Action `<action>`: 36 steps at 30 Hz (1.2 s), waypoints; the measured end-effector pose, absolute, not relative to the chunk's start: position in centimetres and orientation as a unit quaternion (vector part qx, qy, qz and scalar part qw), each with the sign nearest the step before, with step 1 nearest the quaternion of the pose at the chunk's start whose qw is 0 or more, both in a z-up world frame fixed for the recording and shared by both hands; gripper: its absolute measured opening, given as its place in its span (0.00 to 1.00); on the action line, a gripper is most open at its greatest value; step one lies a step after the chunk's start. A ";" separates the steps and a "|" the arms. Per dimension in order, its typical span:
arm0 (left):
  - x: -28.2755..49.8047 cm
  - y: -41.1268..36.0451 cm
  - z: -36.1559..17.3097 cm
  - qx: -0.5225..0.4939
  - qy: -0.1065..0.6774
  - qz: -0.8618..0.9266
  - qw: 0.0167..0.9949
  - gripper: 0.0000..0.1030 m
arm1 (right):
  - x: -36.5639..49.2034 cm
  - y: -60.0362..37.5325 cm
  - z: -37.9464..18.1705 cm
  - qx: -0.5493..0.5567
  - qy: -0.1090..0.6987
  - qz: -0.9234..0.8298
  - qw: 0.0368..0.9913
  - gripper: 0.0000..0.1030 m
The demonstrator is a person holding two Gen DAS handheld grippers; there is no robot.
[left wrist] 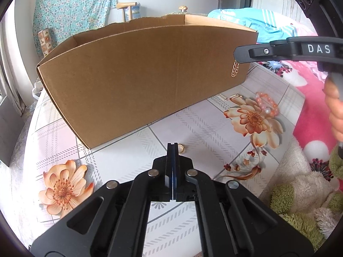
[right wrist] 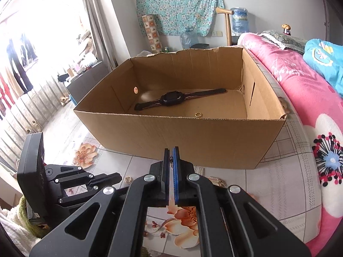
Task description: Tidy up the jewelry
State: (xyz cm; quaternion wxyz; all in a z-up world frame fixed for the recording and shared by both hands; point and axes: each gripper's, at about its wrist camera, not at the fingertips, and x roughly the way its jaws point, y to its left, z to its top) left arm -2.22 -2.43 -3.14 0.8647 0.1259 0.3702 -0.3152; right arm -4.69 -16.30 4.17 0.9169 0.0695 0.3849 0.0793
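there, gold chain [left wrist: 235, 69] dangles from fingers [left wrist: 238, 52]

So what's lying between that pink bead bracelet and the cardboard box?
Two small gold trinkets on the flowered cloth, near the box; the left wrist view shows them.

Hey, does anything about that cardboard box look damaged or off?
Yes. The cardboard box has a ragged, torn top edge along its far wall, and its flaps are gone. A watch and a gold ring lie inside it.

The gold ring [left wrist: 181, 148] sits half hidden behind the left hand-held gripper [left wrist: 173, 147].
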 end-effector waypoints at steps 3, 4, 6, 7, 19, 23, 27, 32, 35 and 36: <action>-2.1 -2.4 -3.0 0.117 0.378 -0.319 0.861 0.09 | -4.9 -16.5 4.2 0.076 0.386 0.088 0.915 0.03; -2.1 -2.5 -3.0 0.115 0.383 -0.318 0.860 0.24 | -4.7 -16.4 4.1 0.077 0.388 0.091 0.914 0.03; -1.9 -2.8 -3.2 0.118 0.384 -0.311 0.861 0.32 | -4.5 -16.4 3.7 0.078 0.394 0.093 0.911 0.03; -1.8 -2.9 -3.3 0.120 0.386 -0.311 0.860 0.32 | -4.5 -16.3 3.5 0.079 0.396 0.094 0.910 0.03; -1.2 -5.0 -3.9 0.171 0.381 -0.292 0.860 0.08 | -4.8 -16.0 2.6 0.092 0.401 0.097 0.906 0.03; -1.3 -4.8 -3.9 0.161 0.381 -0.291 0.863 0.08 | -4.7 -16.1 2.5 0.094 0.399 0.096 0.907 0.03; -1.5 -4.3 -3.3 0.150 0.379 -0.291 0.866 0.08 | -4.9 -16.3 2.8 0.096 0.395 0.098 0.908 0.03; -2.9 -3.2 0.3 0.123 0.347 -0.319 0.873 0.08 | -5.4 -16.3 4.8 0.098 0.379 0.114 0.913 0.03; -3.5 -2.3 4.2 0.090 0.313 -0.352 0.877 0.08 | -5.5 -16.2 7.2 0.093 0.357 0.136 0.919 0.03; -3.5 -2.3 5.5 0.083 0.301 -0.362 0.878 0.08 | -5.3 -16.2 8.1 0.091 0.349 0.145 0.921 0.03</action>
